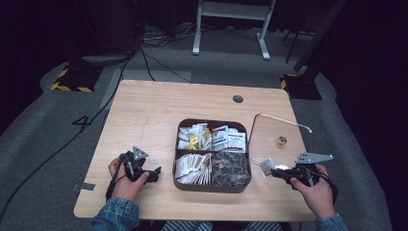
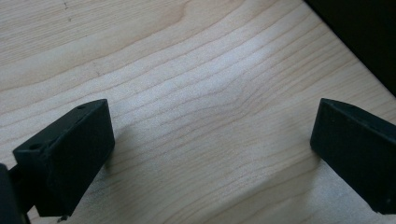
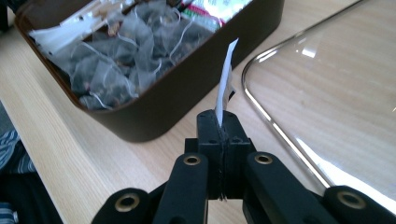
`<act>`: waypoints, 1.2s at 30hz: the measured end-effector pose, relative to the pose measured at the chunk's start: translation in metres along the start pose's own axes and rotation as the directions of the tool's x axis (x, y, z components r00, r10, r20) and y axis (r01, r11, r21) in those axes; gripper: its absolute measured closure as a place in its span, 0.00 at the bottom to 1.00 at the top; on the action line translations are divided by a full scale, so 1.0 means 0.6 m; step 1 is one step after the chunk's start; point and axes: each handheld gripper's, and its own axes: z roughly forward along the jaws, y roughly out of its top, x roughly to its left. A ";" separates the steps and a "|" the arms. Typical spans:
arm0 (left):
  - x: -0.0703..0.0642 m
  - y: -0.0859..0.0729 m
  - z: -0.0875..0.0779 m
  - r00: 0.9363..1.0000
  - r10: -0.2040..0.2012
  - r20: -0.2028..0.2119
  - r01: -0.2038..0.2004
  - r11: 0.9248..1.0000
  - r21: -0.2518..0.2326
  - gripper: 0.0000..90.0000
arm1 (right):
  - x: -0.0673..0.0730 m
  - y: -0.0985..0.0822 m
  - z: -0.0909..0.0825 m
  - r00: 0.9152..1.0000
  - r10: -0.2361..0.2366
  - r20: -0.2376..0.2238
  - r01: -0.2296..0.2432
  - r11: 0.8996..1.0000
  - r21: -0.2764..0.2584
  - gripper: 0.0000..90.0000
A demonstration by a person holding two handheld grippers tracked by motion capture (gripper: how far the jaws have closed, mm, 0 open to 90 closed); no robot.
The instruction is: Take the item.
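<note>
A dark brown box (image 1: 211, 187) with several compartments of sachets and tea bags stands mid-table. My right gripper (image 1: 274, 172) sits just right of the box, shut on a thin white sachet (image 1: 266, 166). In the right gripper view the sachet (image 3: 227, 74) stands on edge, pinched between the closed jaws of the right gripper (image 3: 223, 125), beside the box wall (image 3: 187, 91). Clear mesh tea bags (image 3: 116, 60) fill the nearest compartment. My left gripper (image 1: 155, 174) rests on the table left of the box. In the left gripper view the left gripper (image 2: 210, 123) stands open over bare wood.
A clear glass lid (image 1: 269, 130) with a small gold knob (image 1: 282, 140) lies flat right of the box, close to my right gripper; its rim (image 3: 271, 126) runs right beside the jaws. The wooden table (image 1: 149, 115) has a round grommet (image 1: 237, 99) at the back.
</note>
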 end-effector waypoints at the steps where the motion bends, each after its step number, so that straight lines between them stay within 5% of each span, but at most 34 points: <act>1: 0.000 0.000 0.000 1.000 0.000 0.000 0.000 1.000 0.000 0.00 | 0.000 0.000 0.000 1.000 0.000 0.000 0.000 1.000 0.000 1.00; 10: 0.000 0.000 0.000 1.000 0.000 0.000 0.000 1.000 0.000 0.00 | 0.009 -0.027 0.035 0.999 0.009 -0.048 -0.005 0.996 0.088 1.00; 25: 0.000 0.000 0.000 1.000 0.001 0.000 -0.001 1.000 -0.001 0.00 | 0.009 -0.037 0.050 0.996 0.065 -0.066 -0.057 0.992 0.111 0.95; 29: 0.000 0.000 0.000 1.000 0.003 -0.001 -0.003 1.000 -0.001 0.00 | 0.009 -0.038 0.051 0.998 0.053 -0.023 -0.050 0.992 0.119 0.84; 30: 0.001 0.000 0.000 1.000 0.004 -0.001 -0.004 1.000 -0.001 0.00 | 0.008 -0.036 0.052 0.999 0.045 0.000 -0.045 0.991 0.124 0.72; 36: 0.001 0.000 0.000 1.000 0.004 0.000 -0.004 1.000 -0.001 0.00 | -0.001 -0.038 0.058 0.997 -0.009 0.073 -0.001 0.991 0.133 0.49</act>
